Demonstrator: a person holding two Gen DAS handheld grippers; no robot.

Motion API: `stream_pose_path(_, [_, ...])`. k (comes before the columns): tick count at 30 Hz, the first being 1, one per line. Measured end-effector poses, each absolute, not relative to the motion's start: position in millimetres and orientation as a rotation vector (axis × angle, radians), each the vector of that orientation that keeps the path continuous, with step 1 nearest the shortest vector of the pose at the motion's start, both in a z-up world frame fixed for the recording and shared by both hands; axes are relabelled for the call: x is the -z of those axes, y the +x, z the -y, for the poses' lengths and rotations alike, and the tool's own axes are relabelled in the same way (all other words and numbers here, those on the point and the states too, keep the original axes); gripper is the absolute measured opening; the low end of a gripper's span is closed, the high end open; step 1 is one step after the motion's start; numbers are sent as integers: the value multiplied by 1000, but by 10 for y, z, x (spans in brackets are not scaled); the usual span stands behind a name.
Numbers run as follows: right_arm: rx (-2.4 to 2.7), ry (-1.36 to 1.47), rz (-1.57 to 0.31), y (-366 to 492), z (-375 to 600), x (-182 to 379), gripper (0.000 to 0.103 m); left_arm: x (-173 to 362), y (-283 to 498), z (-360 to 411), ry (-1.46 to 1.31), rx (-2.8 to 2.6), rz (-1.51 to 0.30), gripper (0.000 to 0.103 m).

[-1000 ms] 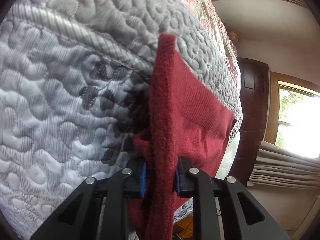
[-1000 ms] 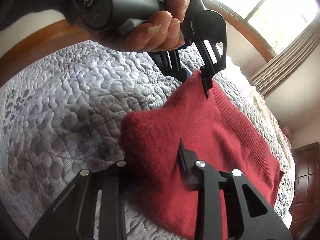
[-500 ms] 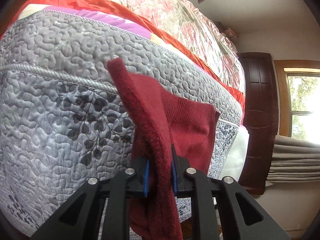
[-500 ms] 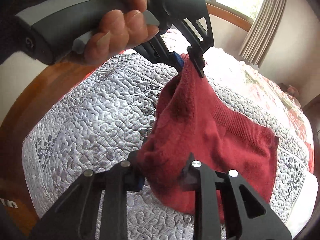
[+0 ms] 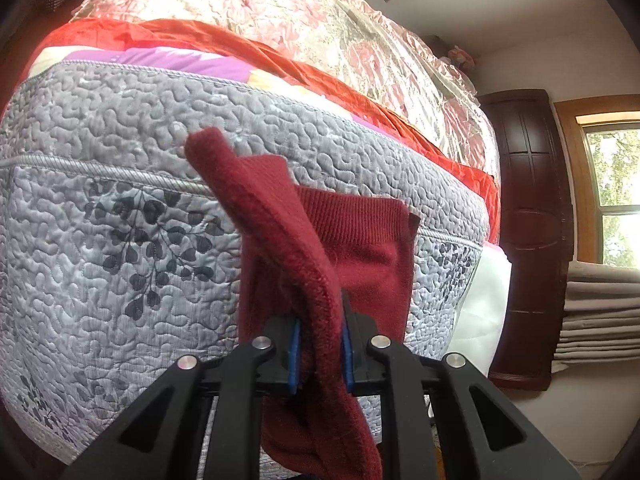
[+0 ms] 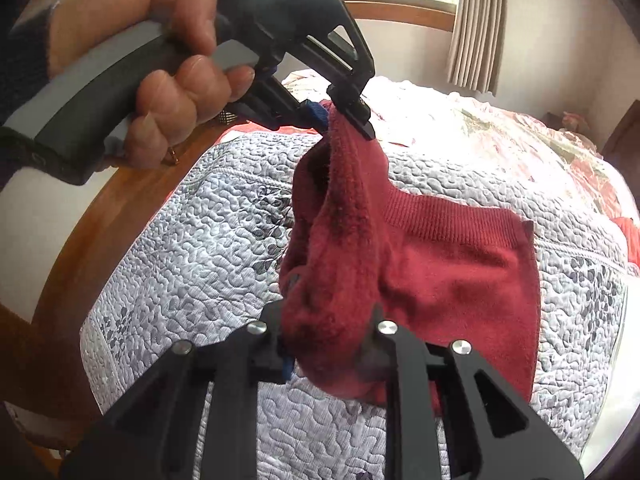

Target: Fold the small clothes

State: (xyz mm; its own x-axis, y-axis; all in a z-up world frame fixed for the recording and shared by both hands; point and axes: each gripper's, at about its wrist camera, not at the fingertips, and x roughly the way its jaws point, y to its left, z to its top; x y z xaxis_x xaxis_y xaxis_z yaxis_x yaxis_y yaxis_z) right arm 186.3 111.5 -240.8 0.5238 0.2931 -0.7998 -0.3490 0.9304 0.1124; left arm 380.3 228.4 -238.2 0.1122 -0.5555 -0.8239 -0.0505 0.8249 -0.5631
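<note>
A small dark red knit garment lies partly on the grey quilted bedspread, its near edge lifted off the bed. My right gripper is shut on one lifted corner of that edge. My left gripper, held by a hand, is shut on the other corner, higher up. The fuzzy edge hangs stretched between the two. In the left wrist view the red garment runs from the shut left gripper out over the grey bedspread, its ribbed band flat on the quilt.
Beyond the quilt lie an orange-red cloth and a floral cover under clear plastic. A wooden bed frame curves along the left. A dark wooden cabinet, a window and beige curtains stand past the bed.
Both grippers have risen with the garment's near edge, pulling it up off the quilt. The left gripper has moved higher and farther from the right one, and more of the bed shows.
</note>
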Motion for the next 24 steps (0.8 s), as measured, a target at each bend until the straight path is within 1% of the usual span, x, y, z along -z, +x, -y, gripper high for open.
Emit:
stream_pose_path(5, [-352, 14, -938, 1896, -732, 2398, 19, 2321, 3886, -1868, -463, 407, -1444, 15])
stream_pose_path(11, [-315, 108, -947, 1840, -297, 2521, 18, 2385, 3924, -1316, -376, 420, -1481, 15])
stream_pose_path(24, [-257, 295, -1011, 1752, 555, 3032, 18, 2910, 3952, -230, -213, 385, -1551, 15])
